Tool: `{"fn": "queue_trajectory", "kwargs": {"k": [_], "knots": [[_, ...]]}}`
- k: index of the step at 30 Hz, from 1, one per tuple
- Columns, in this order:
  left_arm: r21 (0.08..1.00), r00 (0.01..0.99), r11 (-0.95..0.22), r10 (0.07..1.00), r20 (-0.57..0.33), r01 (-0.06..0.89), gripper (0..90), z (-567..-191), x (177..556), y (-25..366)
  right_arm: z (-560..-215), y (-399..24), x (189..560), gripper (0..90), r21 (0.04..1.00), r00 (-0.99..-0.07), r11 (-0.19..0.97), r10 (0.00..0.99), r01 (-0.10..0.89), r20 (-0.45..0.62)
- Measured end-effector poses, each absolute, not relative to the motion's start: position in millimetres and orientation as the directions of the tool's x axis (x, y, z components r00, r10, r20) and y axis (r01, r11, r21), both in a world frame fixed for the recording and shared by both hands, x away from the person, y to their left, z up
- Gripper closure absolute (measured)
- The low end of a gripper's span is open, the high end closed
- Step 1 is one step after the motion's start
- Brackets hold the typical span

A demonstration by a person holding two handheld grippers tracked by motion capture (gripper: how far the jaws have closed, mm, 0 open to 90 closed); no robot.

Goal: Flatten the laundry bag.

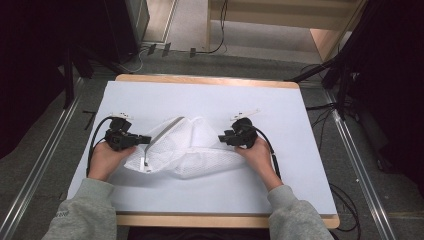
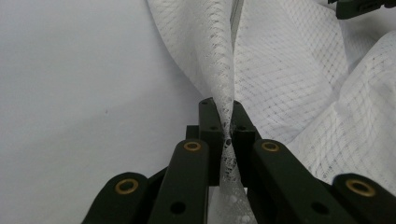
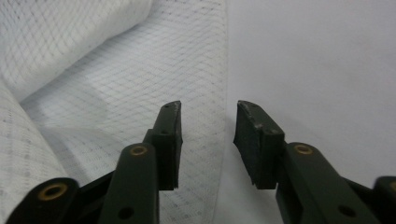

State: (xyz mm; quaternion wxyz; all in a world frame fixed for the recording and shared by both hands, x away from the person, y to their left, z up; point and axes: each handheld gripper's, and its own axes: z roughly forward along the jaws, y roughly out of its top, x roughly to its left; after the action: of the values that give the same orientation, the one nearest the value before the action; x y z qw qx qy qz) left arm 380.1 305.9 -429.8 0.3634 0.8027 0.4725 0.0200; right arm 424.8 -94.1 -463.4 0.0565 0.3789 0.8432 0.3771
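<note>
A white mesh bag [image 1: 192, 147] lies crumpled in the middle of the white table [image 1: 200, 95], with a zip along its upper left edge. My left gripper [image 1: 148, 139] is at the bag's left side, shut on a raised fold of the mesh [image 2: 224, 93]; the net runs up between the two pads [image 2: 211, 122]. My right gripper [image 1: 222, 138] is at the bag's right end, with its jaws apart. In the right gripper view the right gripper [image 3: 208, 116] hangs over the edge of the mesh [image 3: 140, 74] with nothing pressed between its fingers.
The table's wooden rim [image 1: 210, 81] shows at the far side and along the front. Black cables trail from both grippers toward the person's hands. Dark stands and floor cables [image 1: 340, 75] sit beyond the table's right and left corners.
</note>
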Motion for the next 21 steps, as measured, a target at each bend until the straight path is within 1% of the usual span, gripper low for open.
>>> {"fn": "queue_trajectory", "kwargs": {"k": [5, 7, 10, 11, 13, 14, 15, 21], "knots": [[0.605, 0.546, -0.278, 0.776, -0.316, 0.746, 88.6, -429, 378, 309, -468, -85, 424, 60.2, 0.667, -0.716, 0.451, 0.675, 0.593, 0.18], [0.605, 0.541, -0.272, 0.778, -0.319, 0.749, 88.6, -429, 378, 310, -468, -83, 422, 64.1, 0.669, -0.722, 0.461, 0.672, 0.583, 0.166], [0.605, 0.533, -0.262, 0.781, -0.324, 0.752, 88.7, -429, 377, 312, -468, -79, 418, 74.3, 0.666, -0.724, 0.489, 0.681, 0.563, 0.112], [0.607, 0.532, -0.26, 0.783, -0.323, 0.751, 88.8, -428, 377, 312, -468, -77, 417, 76.4, 0.665, -0.724, 0.497, 0.683, 0.557, 0.097], [0.606, 0.533, -0.261, 0.781, -0.325, 0.752, 88.9, -428, 377, 313, -468, -77, 416, 84.3, 0.666, -0.725, 0.498, 0.682, 0.555, 0.094], [0.606, 0.536, -0.265, 0.78, -0.323, 0.75, 89.0, -428, 377, 313, -468, -77, 416, 88.8, 0.666, -0.73, 0.493, 0.673, 0.56, 0.115], [0.607, 0.536, -0.264, 0.78, -0.323, 0.75, 88.9, -428, 376, 313, -468, -76, 415, 90.0, 0.663, -0.731, 0.491, 0.671, 0.565, 0.126], [0.625, 0.533, -0.244, 0.779, -0.329, 0.742, 89.1, -424, 374, 315, -464, -79, 420, 90.0, 0.647, -0.727, 0.5, 0.676, 0.575, 0.123]]}}
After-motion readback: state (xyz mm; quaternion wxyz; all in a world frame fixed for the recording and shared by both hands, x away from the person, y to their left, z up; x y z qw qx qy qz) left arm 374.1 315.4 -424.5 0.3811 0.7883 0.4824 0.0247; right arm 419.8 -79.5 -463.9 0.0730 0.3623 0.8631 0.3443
